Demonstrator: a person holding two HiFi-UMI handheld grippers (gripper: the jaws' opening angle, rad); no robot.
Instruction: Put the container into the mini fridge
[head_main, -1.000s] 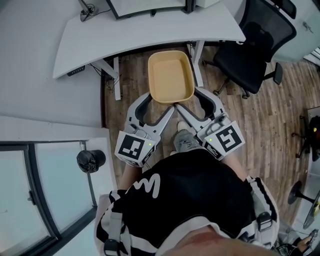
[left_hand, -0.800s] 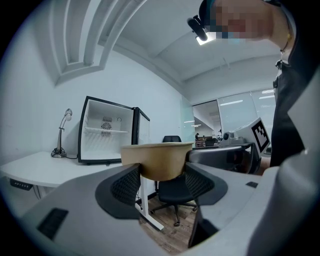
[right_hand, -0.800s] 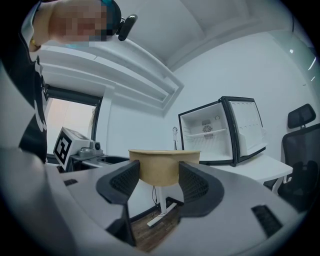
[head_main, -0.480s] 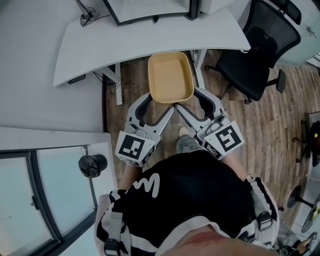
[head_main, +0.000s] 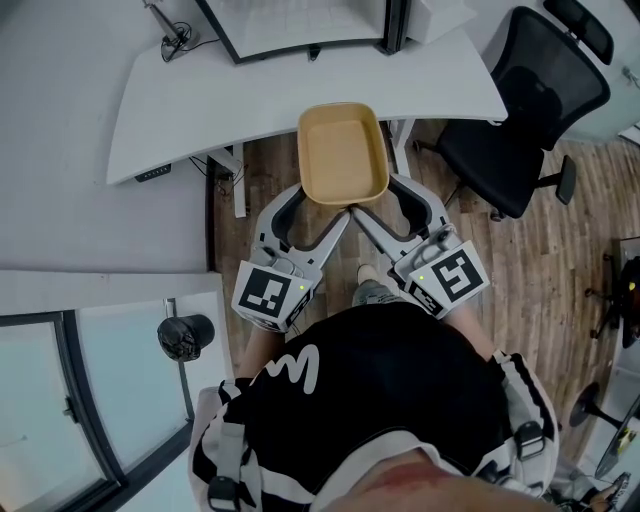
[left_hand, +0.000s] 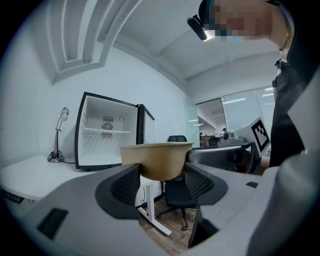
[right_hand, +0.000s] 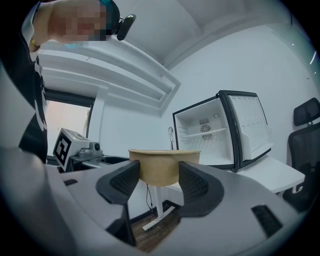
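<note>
A wood floor (head_main: 560, 250) runs to a white counter (head_main: 200, 100) at the far side, where the mini fridge (left_hand: 107, 132) stands with its door open. The empty tan container (head_main: 343, 153) hangs in the air, with the left gripper (head_main: 318, 205) and right gripper (head_main: 378, 200) each clamped on a near corner. I'd say it is picked up and on its way, but not yet placed inside. A second ago it hung over the floor; now its far end overlaps the counter's edge.
</note>
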